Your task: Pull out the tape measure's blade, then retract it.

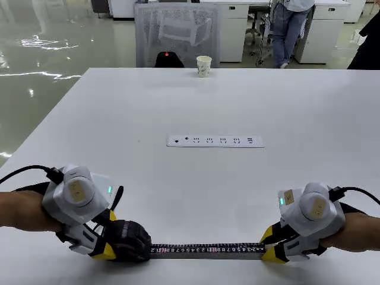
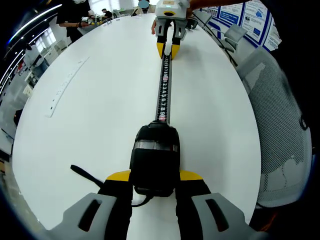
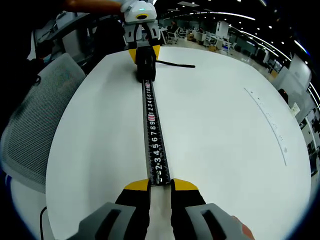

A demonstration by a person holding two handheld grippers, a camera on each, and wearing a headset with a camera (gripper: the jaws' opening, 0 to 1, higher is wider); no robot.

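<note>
Black tape measure case (image 2: 155, 160) is clamped in the left gripper (image 2: 156, 178). Its blade (image 3: 152, 135) is stretched straight rightward, its tip pinched by the nearly closed right gripper (image 3: 160, 186).

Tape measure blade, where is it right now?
In the head view the blade lies on the table at its near edge, stretched between the case held by the left gripper and the right gripper pinching its tip.

Looks like an open-plan office to me: big white tabletop (image 1: 297, 119) with a power strip (image 1: 215, 141), mesh chair (image 1: 177, 35), white cabinets (image 1: 233, 35), glossy floor (image 1: 53, 47).
</note>
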